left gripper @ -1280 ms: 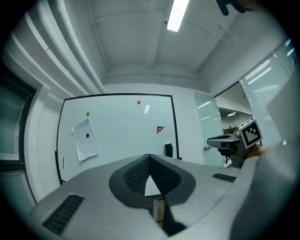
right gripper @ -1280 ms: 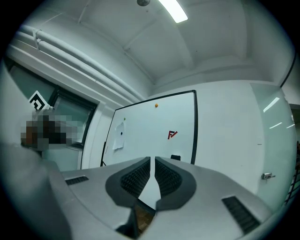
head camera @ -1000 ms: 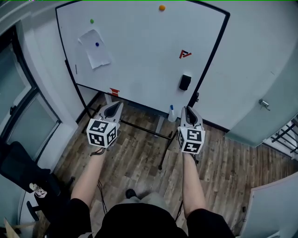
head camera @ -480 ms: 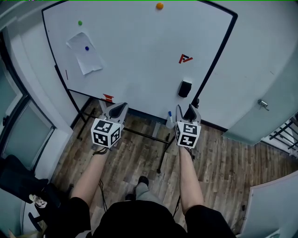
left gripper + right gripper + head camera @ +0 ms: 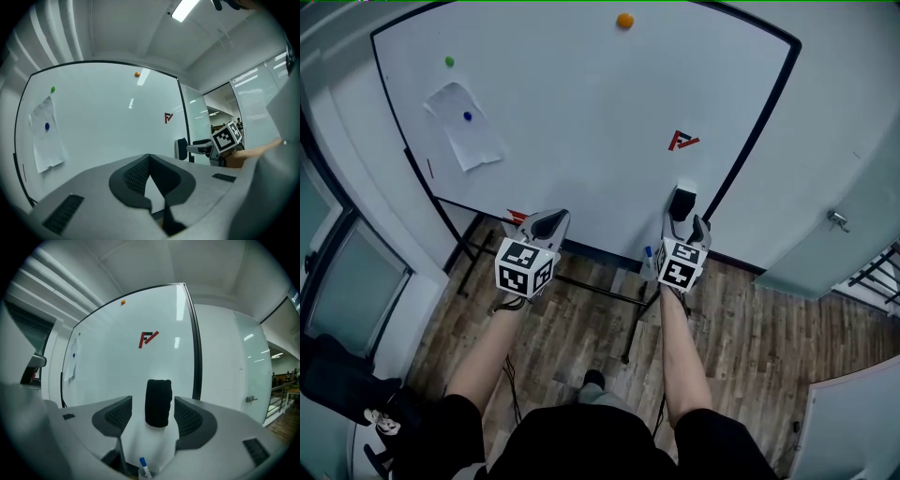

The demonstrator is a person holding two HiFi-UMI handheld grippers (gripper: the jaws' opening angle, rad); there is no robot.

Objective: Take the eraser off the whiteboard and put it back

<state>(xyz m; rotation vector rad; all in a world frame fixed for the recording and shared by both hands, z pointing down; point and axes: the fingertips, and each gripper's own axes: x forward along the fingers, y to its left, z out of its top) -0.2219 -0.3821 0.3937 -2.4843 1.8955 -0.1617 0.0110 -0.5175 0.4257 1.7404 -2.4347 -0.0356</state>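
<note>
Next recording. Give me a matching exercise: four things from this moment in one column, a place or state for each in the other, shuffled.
1. eraser
2. orange magnet
3. sheet of paper
4. left gripper

A. fingers shut, nothing held
B. top of the whiteboard
C. whiteboard's left part, under a blue magnet
D. between the right gripper's open fingers

Pairs: 1-D, 2-B, 3-C, 4-A. The right gripper's fingers have just been opening, not touching the eraser.

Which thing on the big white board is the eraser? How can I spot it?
Find the big whiteboard on its stand. Look at its lower right corner, just under the red logo: the eraser sticks there, close to the board's black edge. It is the only black block on the board; the rest are small round magnets and a sheet of paper.
</note>
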